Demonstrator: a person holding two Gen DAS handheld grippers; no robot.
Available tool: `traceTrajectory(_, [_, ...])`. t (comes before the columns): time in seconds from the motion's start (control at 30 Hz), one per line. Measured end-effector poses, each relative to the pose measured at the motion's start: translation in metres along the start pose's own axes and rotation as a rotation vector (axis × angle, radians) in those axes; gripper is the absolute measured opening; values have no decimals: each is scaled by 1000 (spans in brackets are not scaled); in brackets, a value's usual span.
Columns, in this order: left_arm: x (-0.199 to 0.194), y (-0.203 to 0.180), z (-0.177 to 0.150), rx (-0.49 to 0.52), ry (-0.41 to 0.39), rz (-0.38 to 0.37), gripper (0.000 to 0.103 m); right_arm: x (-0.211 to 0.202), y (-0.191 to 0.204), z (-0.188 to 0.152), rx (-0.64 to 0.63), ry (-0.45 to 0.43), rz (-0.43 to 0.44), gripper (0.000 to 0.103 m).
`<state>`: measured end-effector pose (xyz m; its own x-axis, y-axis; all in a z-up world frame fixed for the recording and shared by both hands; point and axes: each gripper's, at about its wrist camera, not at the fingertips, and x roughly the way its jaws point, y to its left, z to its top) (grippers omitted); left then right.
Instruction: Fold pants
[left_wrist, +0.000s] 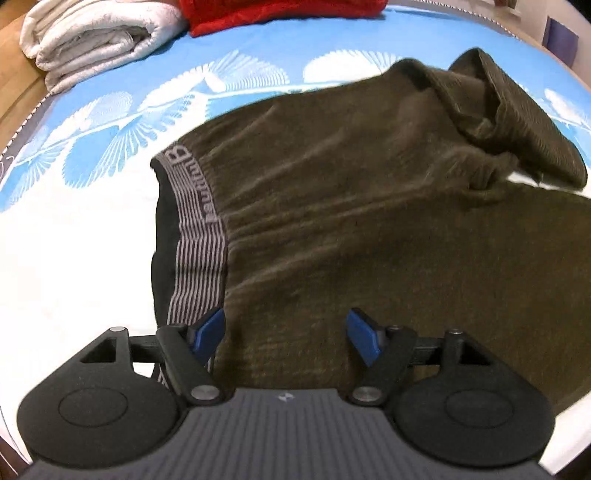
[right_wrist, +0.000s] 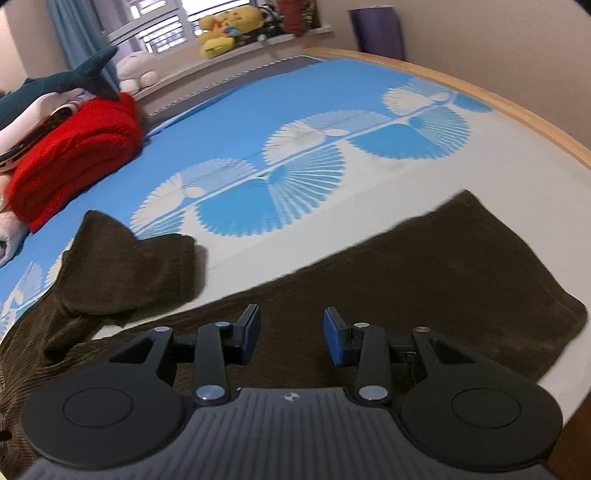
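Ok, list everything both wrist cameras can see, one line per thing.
pants: one, olive-brown, spread on the bed, one leg crumpled back
waistband: one, grey striped, at the pants' left end in the left view
bed sheet: one, blue and white fan print, under everything
white blanket: one, folded, far corner
red blanket: one, folded, at bed's far side
shark plush: one, teal, on the red blanket
plush toys: several, yellow and white, windowsill
left claw: open, over the pants
right claw: open, over a pant leg
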<state>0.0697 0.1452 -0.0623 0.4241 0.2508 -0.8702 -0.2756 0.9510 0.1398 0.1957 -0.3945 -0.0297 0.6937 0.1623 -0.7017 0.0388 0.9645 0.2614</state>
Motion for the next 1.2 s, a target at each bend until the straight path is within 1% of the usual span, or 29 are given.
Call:
traceTrajectory(0.1, [-1,-7,10,13,-37,28,77,9,17,4,-27,-14,12,40])
traceTrajectory(0.13, [-3,-10,15,16,-55,32,71,13,23,6,-33,-23,20,39])
traceTrajectory(0.17, [-9,-14,20,17,-83,36,64,16,28,8,-34,-32,34,36])
traceTrajectory(0.2, [-17,-16,26,16,-122,40,46,19,35,12,-34,-44,55,34])
traceTrajectory(0.23, [-23,-19,30,11,-161,42,33,21,41,15,-34,-62,75,34])
traceTrajectory(0.27, [-31,-22,36,2,-198,40,28,22,46,19,-36,-85,98,34])
traceTrajectory(0.3, [-40,-25,42,-14,-232,28,17,22,53,23,-45,-115,129,34])
traceTrajectory(0.33, [-46,-27,48,-32,-250,14,10,23,58,26,-50,-141,151,34])
traceTrajectory(0.4, [-62,-33,60,-86,-276,-38,10,28,67,33,-53,-166,186,34])
traceTrajectory(0.47, [-73,-40,76,-146,-253,-117,10,39,77,42,-62,-159,183,33])
traceTrajectory(0.5, [-76,-47,89,-151,-237,-147,10,45,81,47,-58,-150,182,32])
traceTrajectory(0.53, [-79,-58,104,-127,-234,-162,10,53,83,53,-43,-134,196,31])
traceTrajectory(0.57, [-82,-72,121,-94,-243,-168,11,62,84,59,-22,-119,212,27])
traceTrajectory(0.6, [-83,-82,134,-77,-257,-176,11,72,86,64,-1,-101,224,23])
traceTrajectory(0.63, [-83,-92,146,-74,-281,-194,11,80,87,69,18,-88,225,22])
traceTrajectory(0.7, [-73,-107,157,-87,-317,-240,11,97,86,77,77,-67,224,22])
traceTrajectory(0.73, [-63,-115,157,-84,-318,-275,11,107,83,79,120,-44,237,22])
traceTrajectory(0.77, [-49,-123,157,-67,-287,-310,11,117,81,82,163,-13,251,22])
traceTrajectory(0.8, [-32,-133,158,-44,-227,-340,11,127,79,83,199,18,262,23])
traceTrajectory(0.83, [-21,-142,157,-25,-190,-359,11,135,78,84,222,48,271,25])
traceTrajectory(0.87, [-8,-151,158,8,-159,-368,11,144,78,84,233,79,269,25])
traceTrajectory(0.9, [3,-159,160,41,-134,-364,11,156,80,85,232,116,250,28])
traceTrajectory(0.97, [19,-172,162,90,-117,-349,13,172,81,84,230,132,210,35])
traceTrajectory(1.0, [25,-176,163,99,-108,-350,17,179,80,83,236,145,186,36])
traceTrajectory(1.03, [32,-179,163,105,-83,-352,26,186,79,82,249,169,168,37])
traceTrajectory(1.1, [44,-182,158,117,-31,-343,36,196,77,79,268,215,179,38])
traceTrajectory(1.13, [48,-184,158,130,-24,-342,38,200,78,79,266,240,198,39])
traceTrajectory(1.17, [50,-187,158,145,-23,-336,42,202,78,80,262,252,211,44])
traceTrajectory(1.2, [53,-190,159,162,-20,-327,50,205,80,80,251,262,209,50])
